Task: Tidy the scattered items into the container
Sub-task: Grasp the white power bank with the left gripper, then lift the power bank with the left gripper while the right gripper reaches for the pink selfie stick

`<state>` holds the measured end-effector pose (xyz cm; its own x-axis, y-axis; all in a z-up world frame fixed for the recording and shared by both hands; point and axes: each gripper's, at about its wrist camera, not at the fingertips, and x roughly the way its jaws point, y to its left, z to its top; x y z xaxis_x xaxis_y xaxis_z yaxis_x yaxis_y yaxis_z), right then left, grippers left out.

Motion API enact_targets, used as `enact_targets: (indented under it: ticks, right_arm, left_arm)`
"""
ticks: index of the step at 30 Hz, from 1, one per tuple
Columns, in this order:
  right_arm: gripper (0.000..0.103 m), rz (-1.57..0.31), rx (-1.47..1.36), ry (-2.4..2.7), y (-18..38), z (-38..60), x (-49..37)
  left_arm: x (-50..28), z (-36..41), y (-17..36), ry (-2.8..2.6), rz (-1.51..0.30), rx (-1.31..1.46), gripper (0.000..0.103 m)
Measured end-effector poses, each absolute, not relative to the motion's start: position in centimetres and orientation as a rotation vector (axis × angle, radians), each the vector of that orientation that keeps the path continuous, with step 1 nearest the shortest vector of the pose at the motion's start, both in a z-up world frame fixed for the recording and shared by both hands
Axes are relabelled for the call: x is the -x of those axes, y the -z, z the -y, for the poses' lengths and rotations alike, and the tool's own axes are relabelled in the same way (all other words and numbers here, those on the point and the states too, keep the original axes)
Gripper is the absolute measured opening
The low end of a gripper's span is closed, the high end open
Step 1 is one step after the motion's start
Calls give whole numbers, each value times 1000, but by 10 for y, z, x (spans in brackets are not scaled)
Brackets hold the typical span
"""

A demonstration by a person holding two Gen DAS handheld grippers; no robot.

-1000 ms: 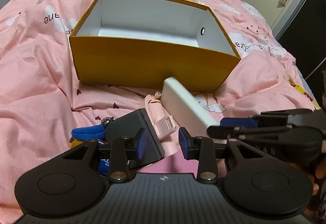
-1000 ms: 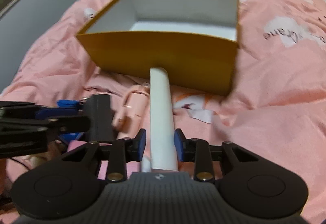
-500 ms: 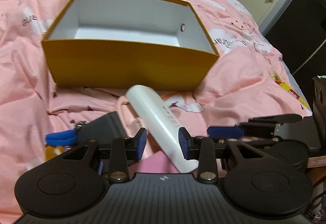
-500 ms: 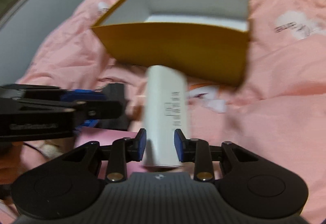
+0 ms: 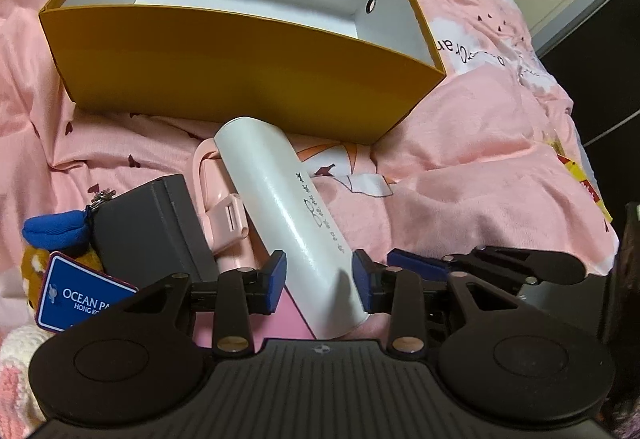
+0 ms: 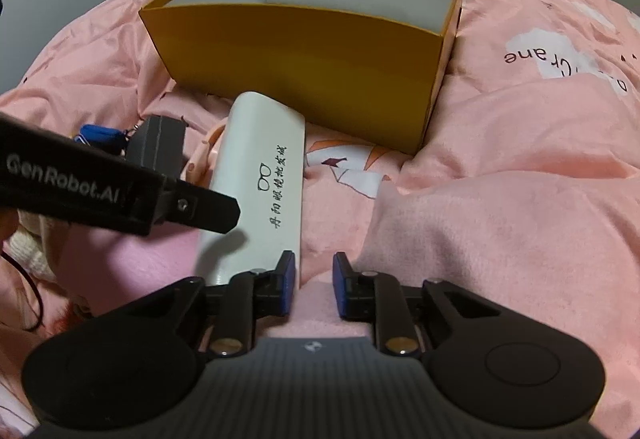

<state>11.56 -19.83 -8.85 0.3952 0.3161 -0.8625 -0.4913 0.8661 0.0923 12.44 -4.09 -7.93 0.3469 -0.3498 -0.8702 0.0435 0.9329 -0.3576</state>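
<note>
1. The left gripper [image 5: 319,281] sat at the bottom centre of the left wrist view; its blue pads [image 5: 276,277] stood spread, one on either side of the near end of the white glasses case [image 5: 288,219]; whether they touched the case could not be told, though a gap showed on the right side.
2. The white glasses case lay on the pink duvet [image 5: 480,167], running from bottom centre up toward the middle of the frame, its far end just short of the front wall of the yellow cardboard box [image 5: 240,79]; black characters and a small glasses drawing ran along its side.
3. The yellow cardboard box filled the upper half of the left wrist view, open at the top, white inside.
4. Left of the case lay a pink clip-like item [image 5: 224,207], a dark grey box [image 5: 148,231], a blue fabric piece [image 5: 56,231] and a blue "OCEAN PARK" tag [image 5: 80,297], all at the lower left.
5. In the right wrist view the right gripper [image 6: 314,281] sat at bottom centre, jaws parted with nothing between them; the glasses case [image 6: 260,183] lay just left of its left pad, over the pink duvet [image 6: 500,219].
6. The left gripper's black finger [image 6: 192,207] reached in from the left edge of that view, its tip over the case; the yellow box [image 6: 304,59] stood at upper centre.
</note>
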Motion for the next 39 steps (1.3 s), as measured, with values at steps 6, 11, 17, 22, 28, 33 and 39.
enact_targets:
  ticks: [6, 11, 17, 22, 28, 33, 39]
  right_arm:
    - [11, -1072, 248, -494, 108, 196, -122]
    - [12, -1060, 231, -563, 109, 194, -118]
    - [9, -1075, 41, -684, 98, 208, -120]
    - [4, -1062, 12, -730, 95, 203, -115]
    - [3, -1040, -31, -806, 90, 199, -110]
    - [4, -1046, 4, -793, 92, 193, -108]
    - [7, -1037, 54, -775, 93, 190, -98]
  left_arm:
    - [-131, 50, 78, 226, -1208, 259, 59]
    - [-137, 53, 82, 185, -1242, 235, 65]
    - [-140, 56, 84, 124, -1265, 182, 75]
    - [-141, 63, 89, 93, -1281, 109, 82]
    - [-140, 68, 103, 88, -1328, 44, 84]
    - [-133, 66, 108, 87, -1312, 36, 73]
    - [-117, 61, 103, 120, -1227, 44, 73]
